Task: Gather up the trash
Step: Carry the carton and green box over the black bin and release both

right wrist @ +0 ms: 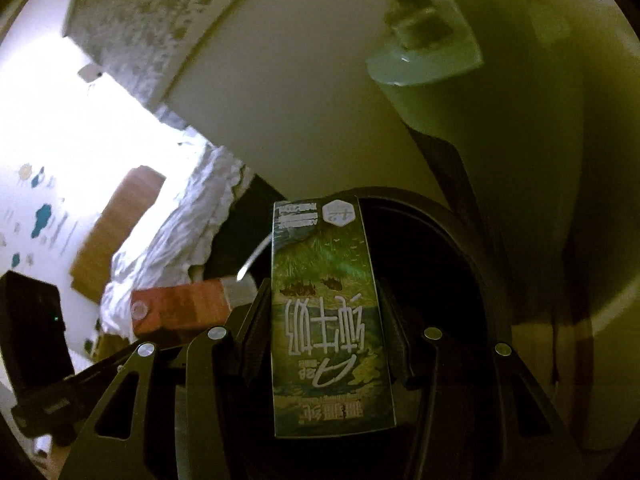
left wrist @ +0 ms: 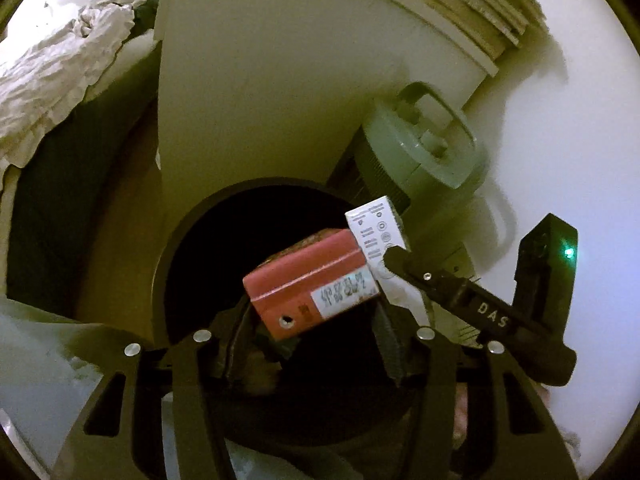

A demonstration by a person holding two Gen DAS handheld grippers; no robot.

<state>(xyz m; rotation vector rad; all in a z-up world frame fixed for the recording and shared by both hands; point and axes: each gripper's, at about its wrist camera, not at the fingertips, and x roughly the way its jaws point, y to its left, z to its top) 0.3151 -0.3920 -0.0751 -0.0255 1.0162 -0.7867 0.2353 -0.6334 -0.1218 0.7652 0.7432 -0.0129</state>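
Two cartons [left wrist: 308,280] [right wrist: 328,312] over dark bin [left wrist: 192,248].

red carton [left wrist: 308,280] and green carton [right wrist: 328,312] over black bin [left wrist: 180,240].

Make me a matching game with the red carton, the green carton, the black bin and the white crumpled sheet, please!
Things:
1. red carton
2. green carton
3. black bin
4. white crumpled sheet

Where or how:
A. lying on the bed
B. clamped in the right gripper, printed letters upside down
C. round, dark inside, right below both cartons
D. clamped in the left gripper, a white label on it

Pairs: 1-D, 2-B, 3-C, 4-A
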